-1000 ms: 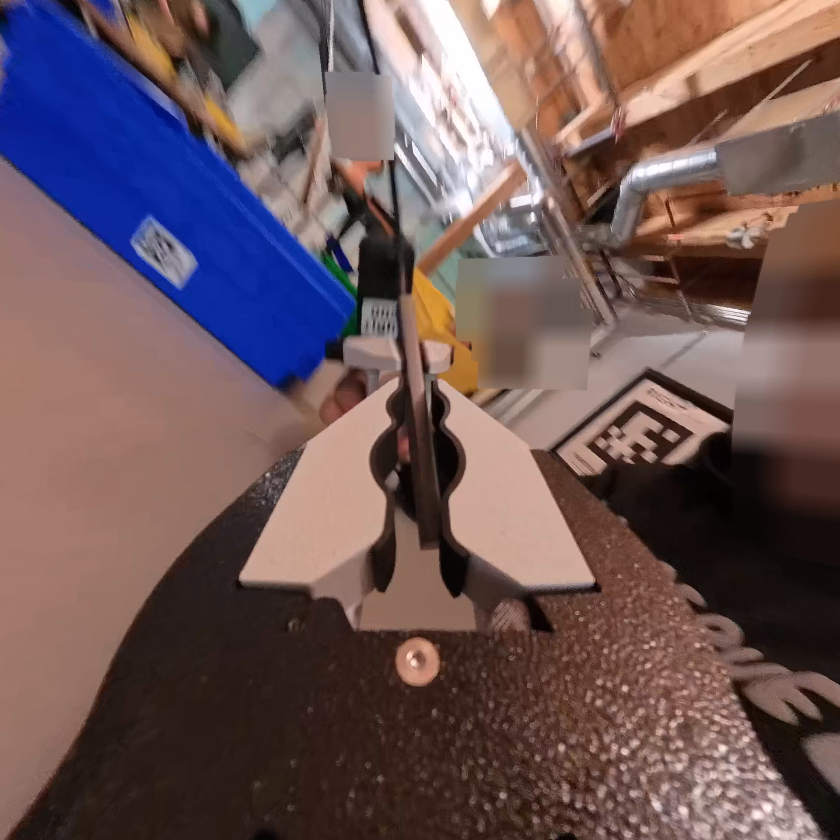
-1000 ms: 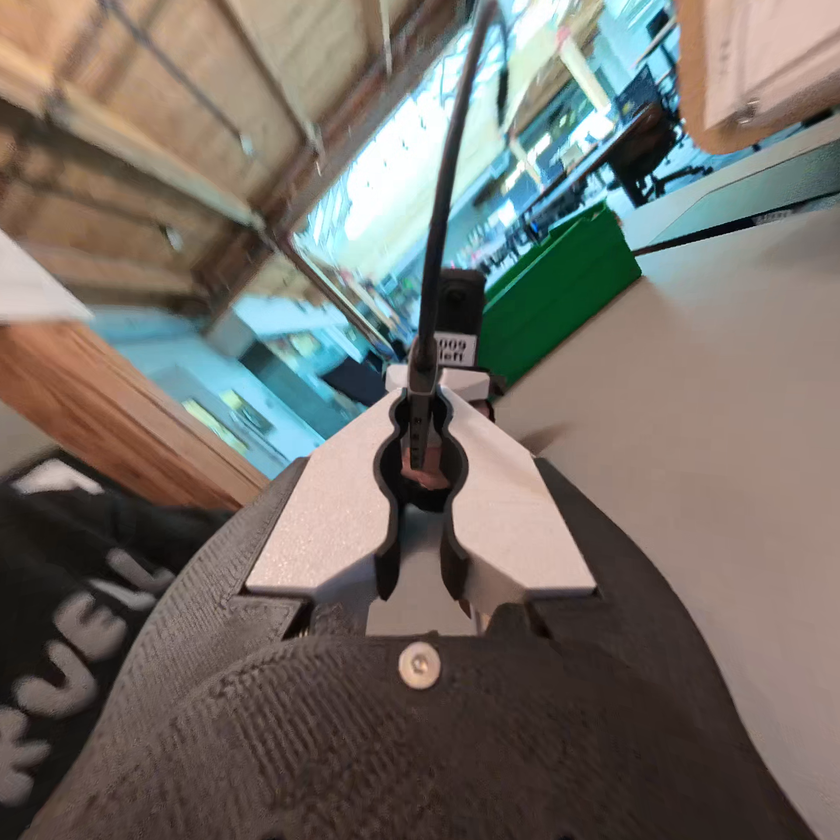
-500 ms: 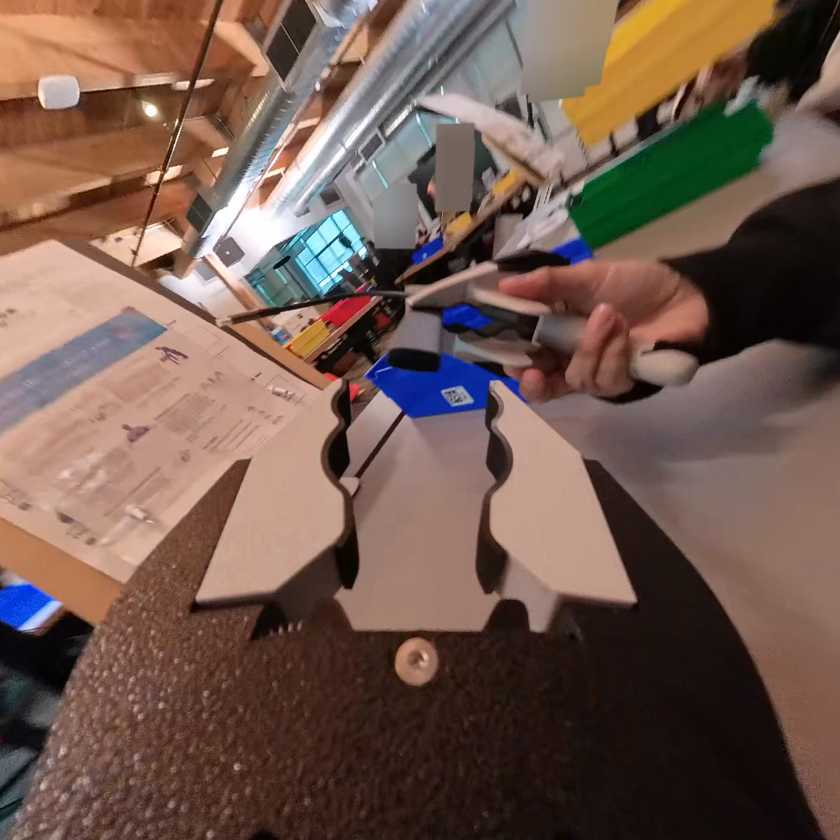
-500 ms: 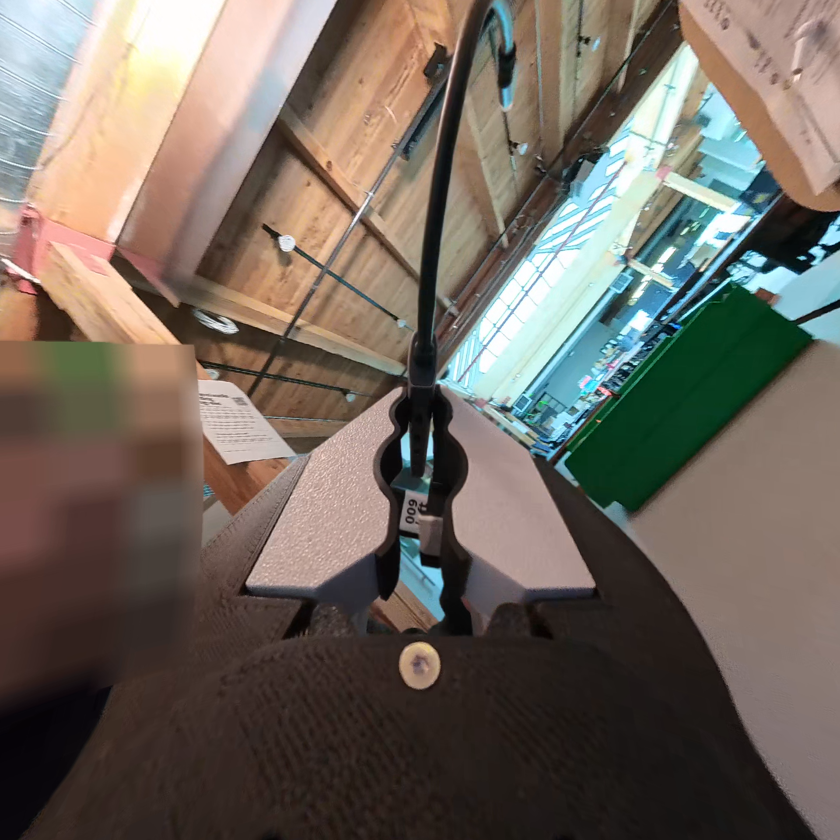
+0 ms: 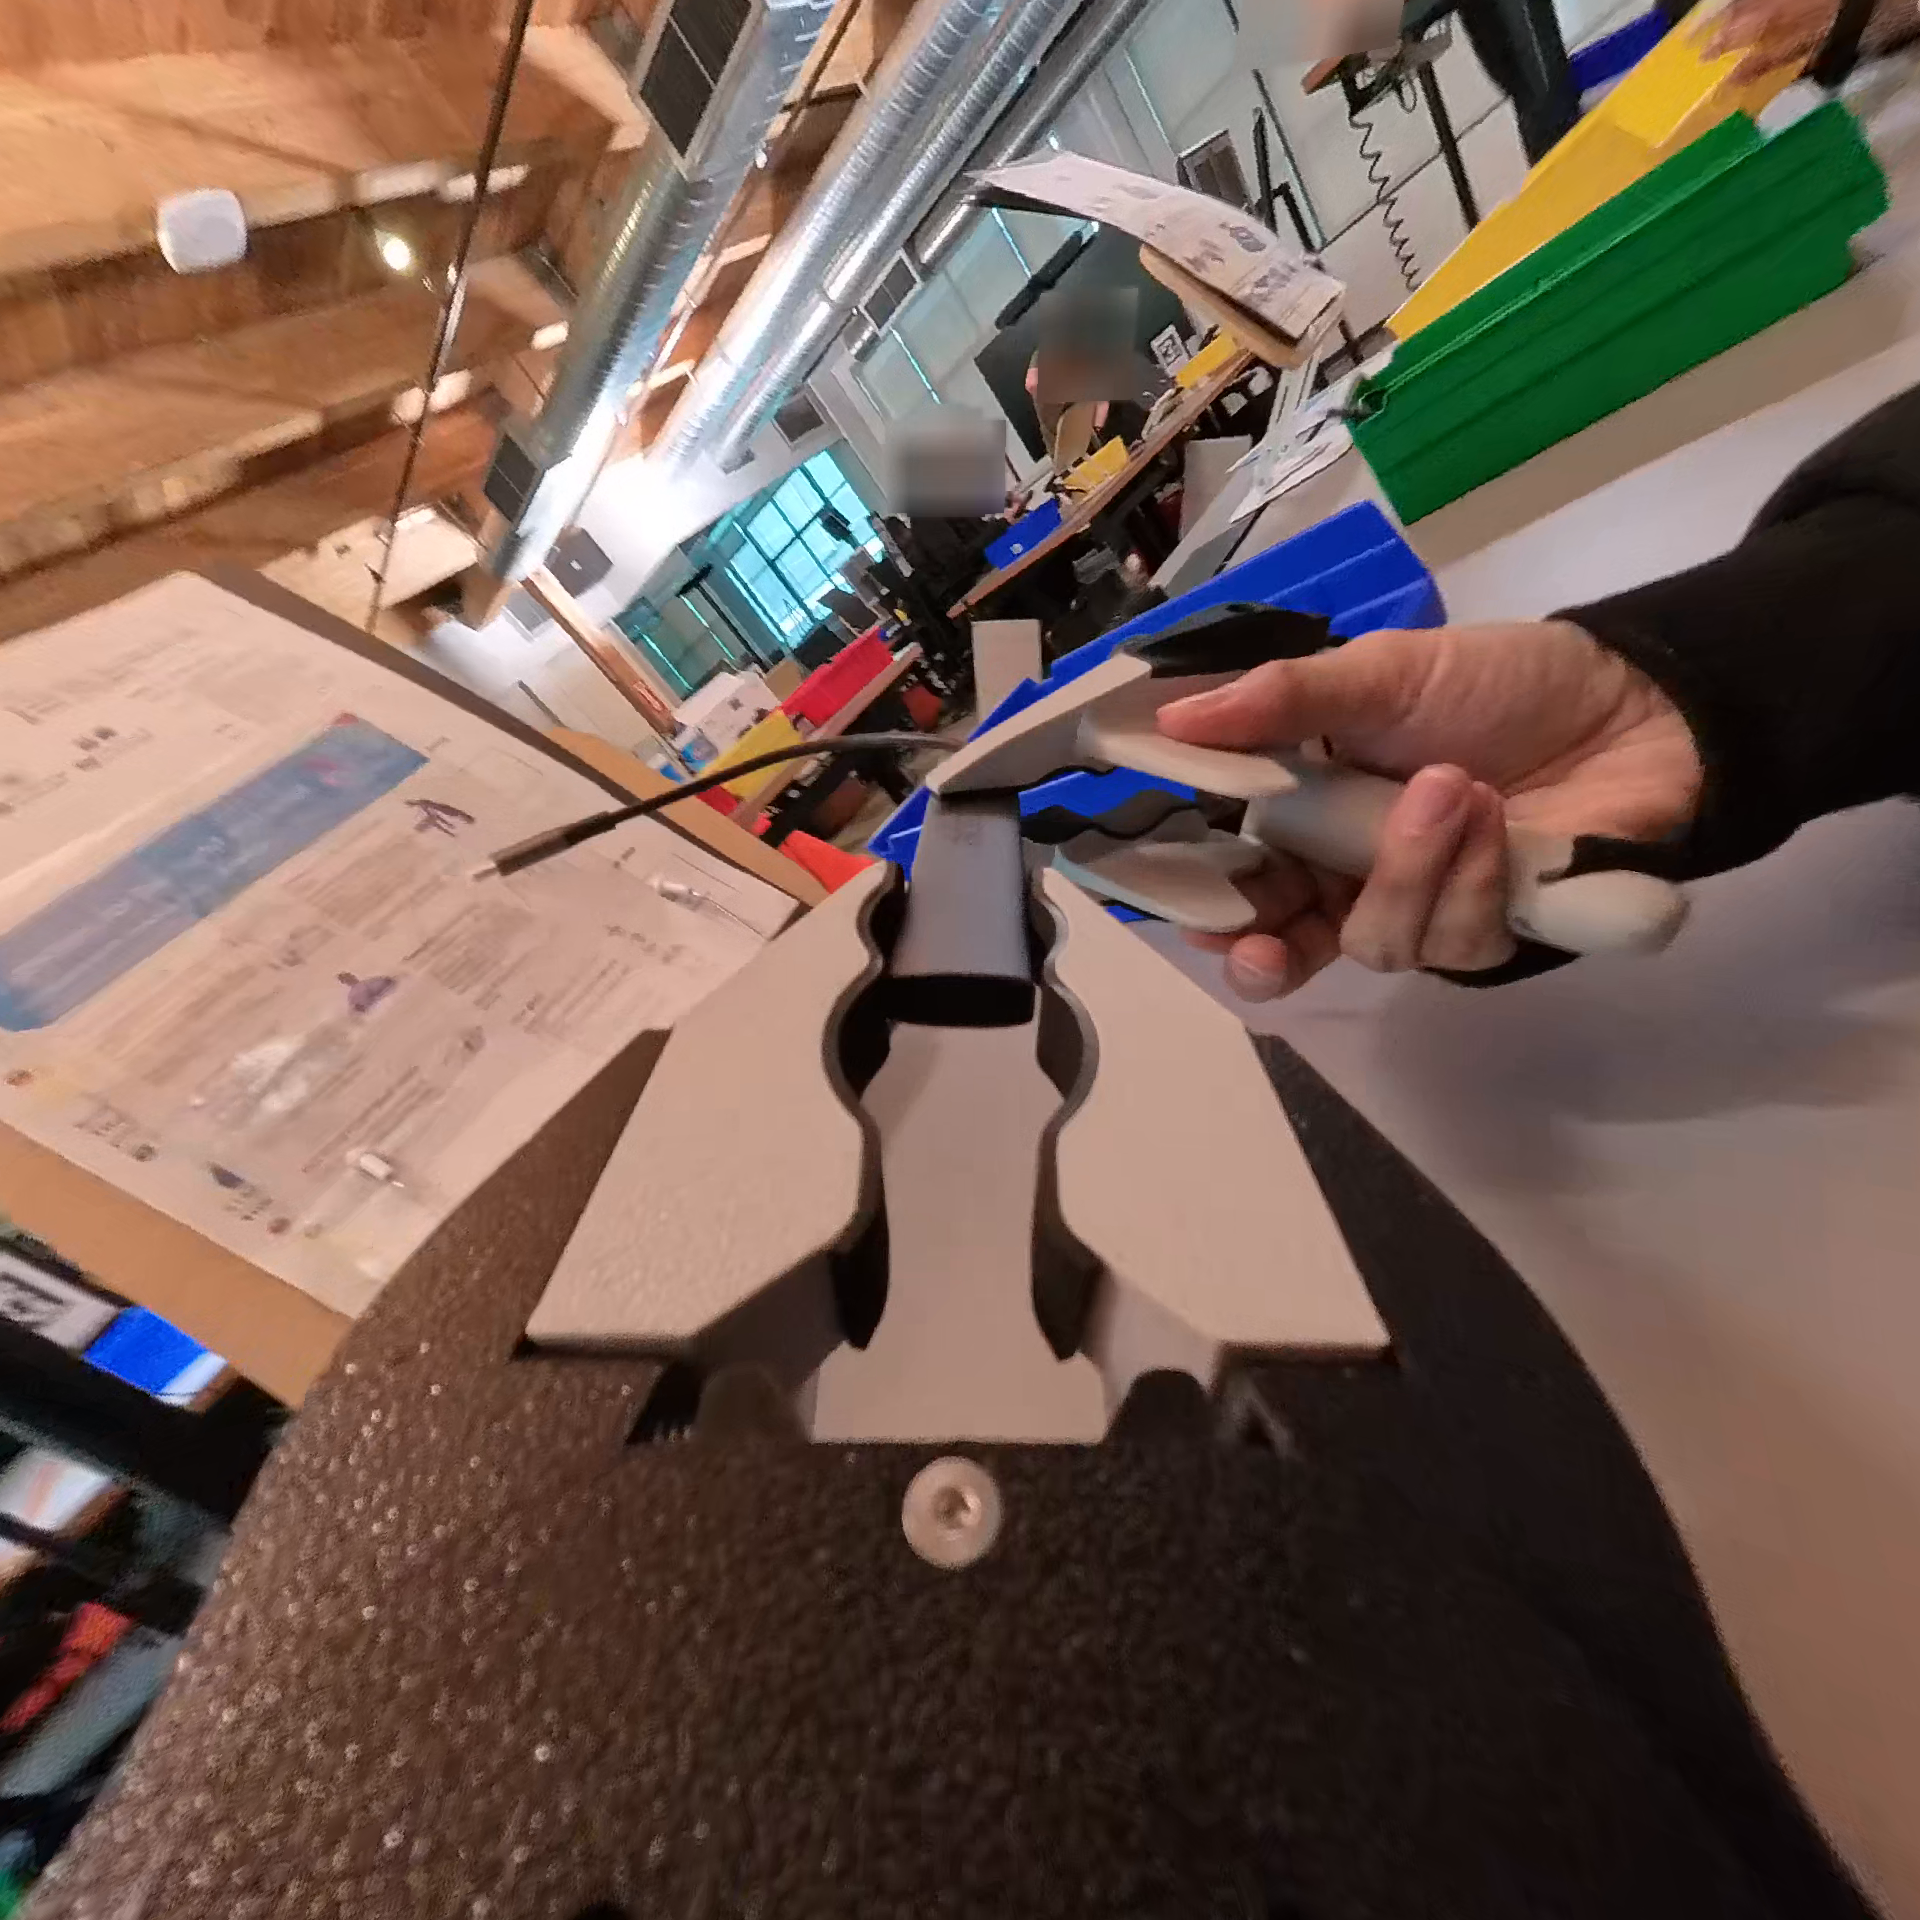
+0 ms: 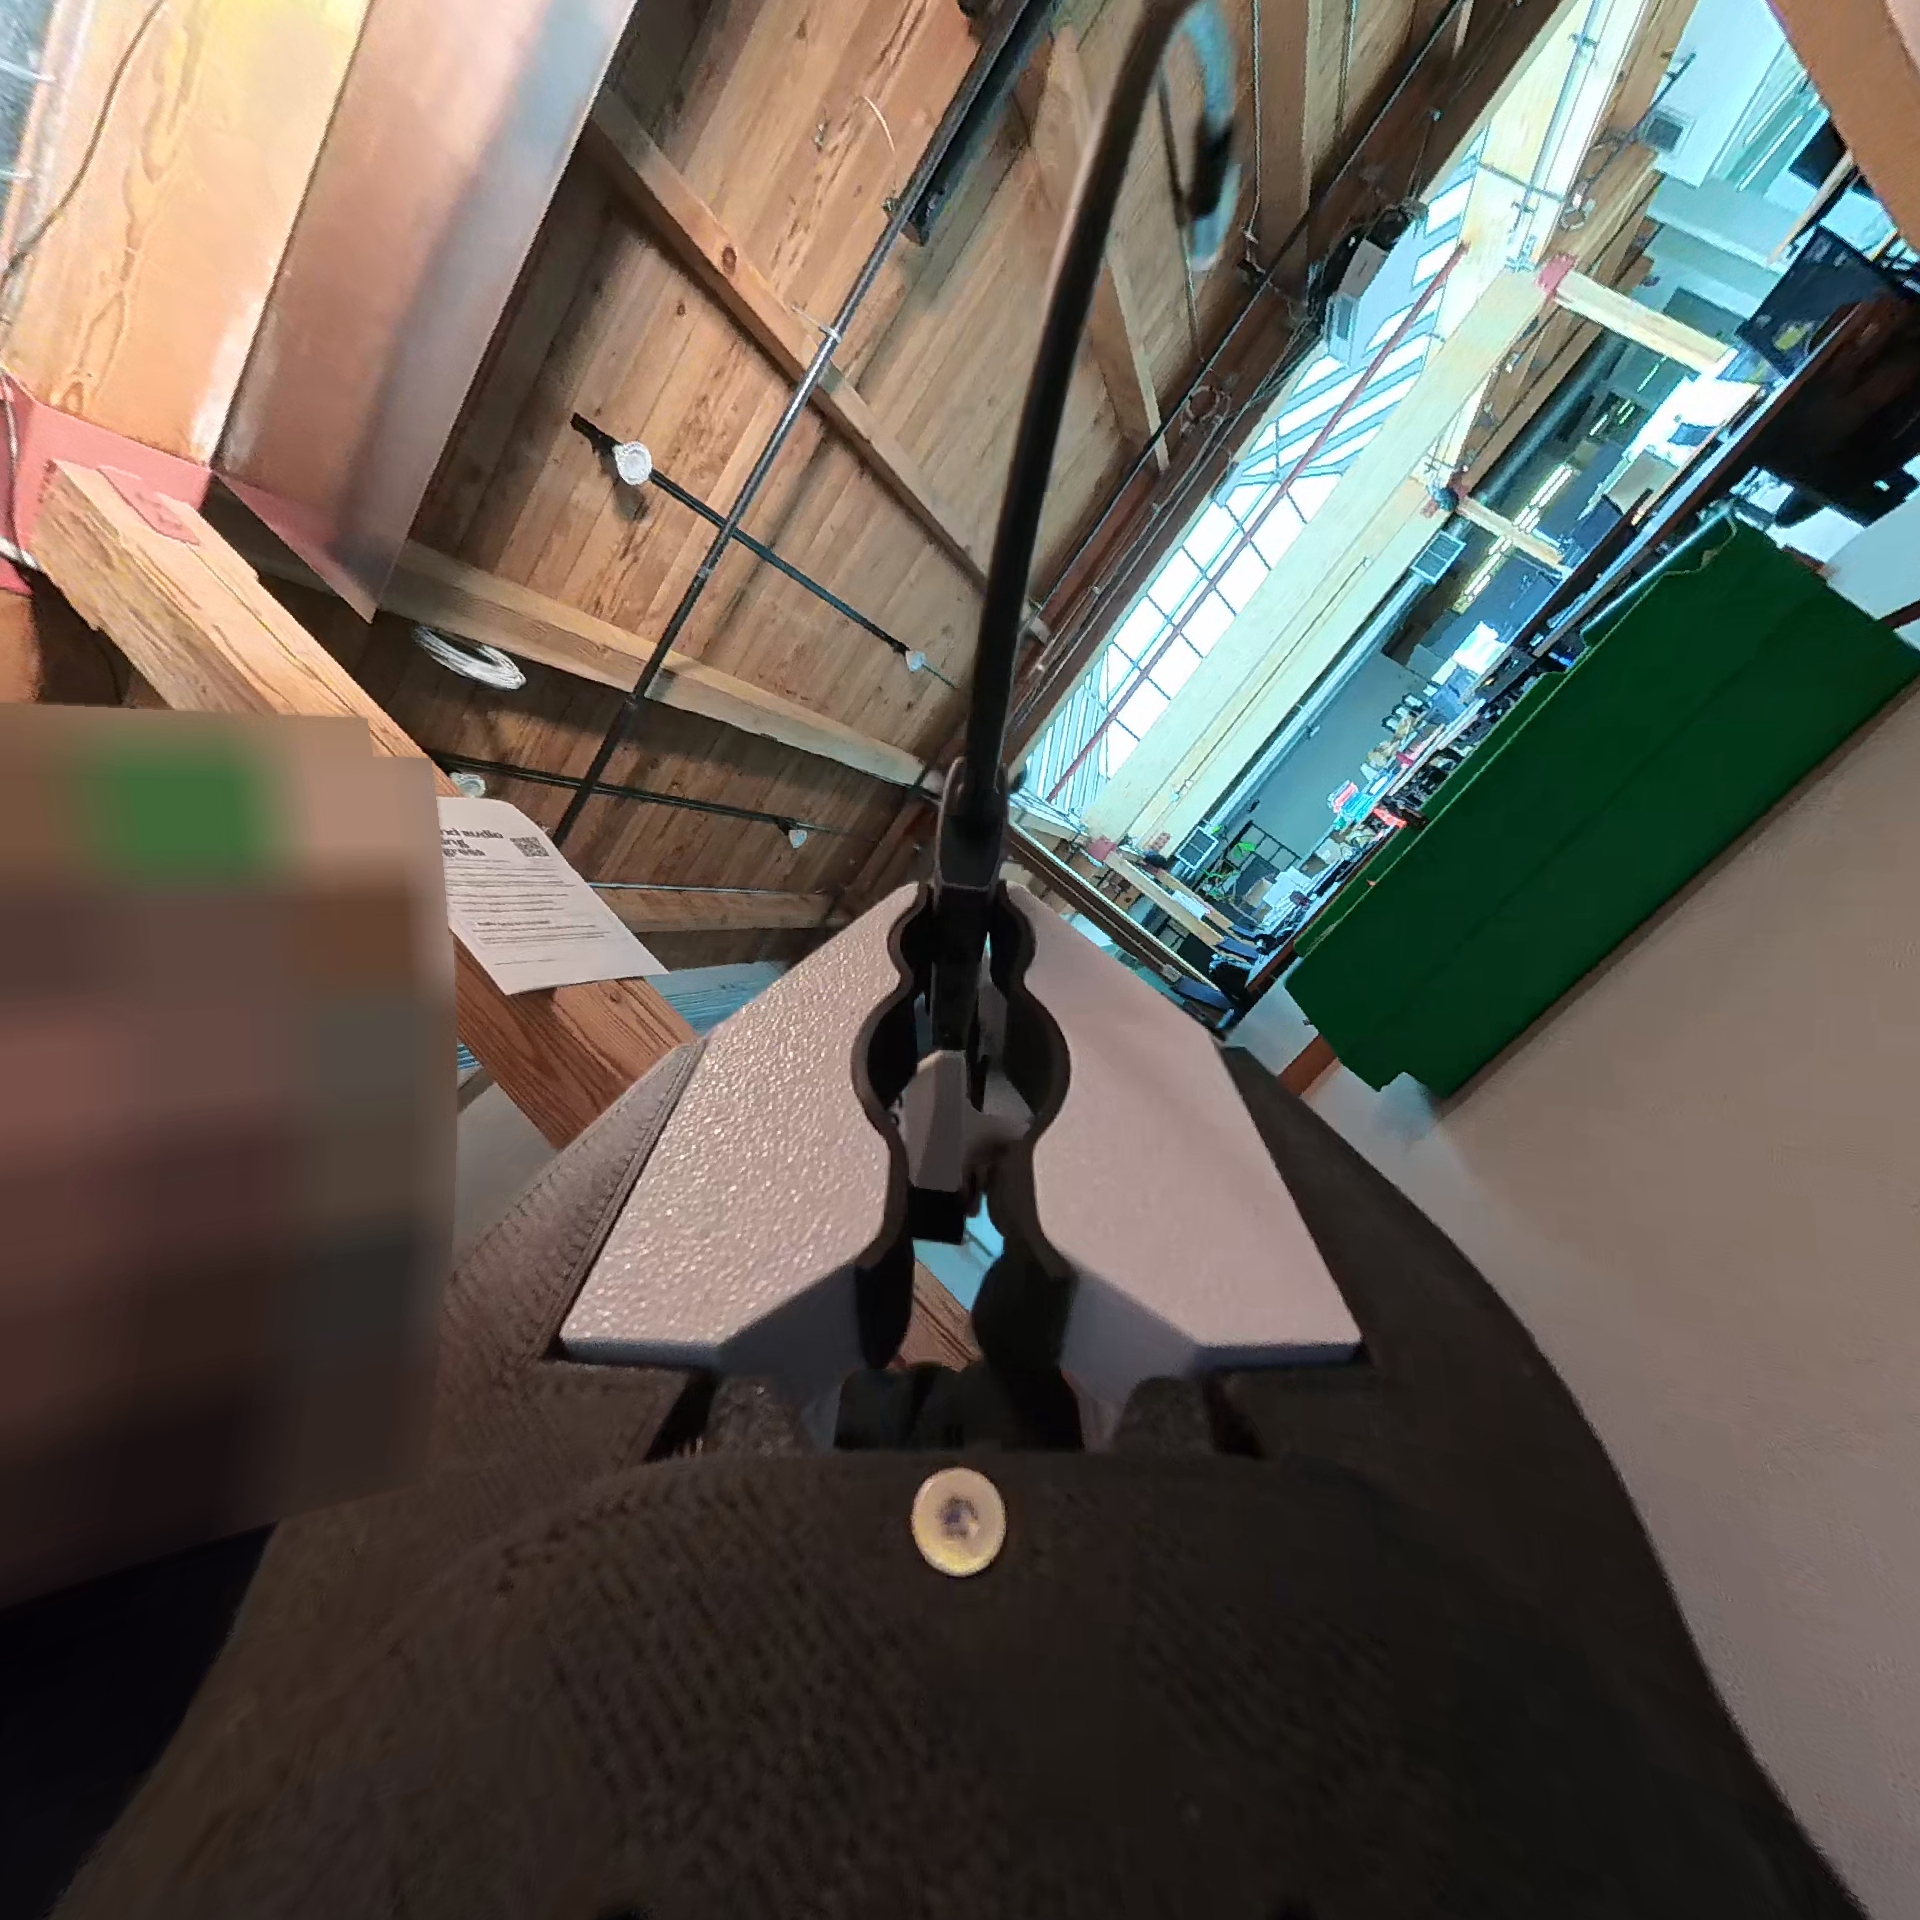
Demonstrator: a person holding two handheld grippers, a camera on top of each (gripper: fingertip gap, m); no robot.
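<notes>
My left gripper [image 5: 966,914] has its fingertips closed against the sides of a dark grey flat block [image 5: 961,940], which stands on end between them. A hand [image 5: 1455,790] holds my right gripper [image 5: 966,790] just above the block's far end. A thin black cable [image 5: 727,774] runs from there out to the left and ends in a free plug [image 5: 499,862]. In the right wrist view my right gripper [image 6: 961,904] is shut on the cable's black connector [image 6: 966,862]. The cable [image 6: 1029,468] arcs up from the connector. Part of the block [image 6: 935,1132] shows behind the fingers.
A board with a printed sheet [image 5: 260,883] leans at the left. Blue [image 5: 1309,582], green [image 5: 1621,301] and yellow [image 5: 1600,135] bins stand on the grey table [image 5: 1610,1195] behind the hand. The green bin [image 6: 1610,831] and wooden beams [image 6: 260,665] show in the right wrist view. My left and right fingertips are right by each other.
Half a second ago my left gripper was wide open and empty; its fingers have now closed in on the dark block. My right gripper stays shut on the cable connector.
</notes>
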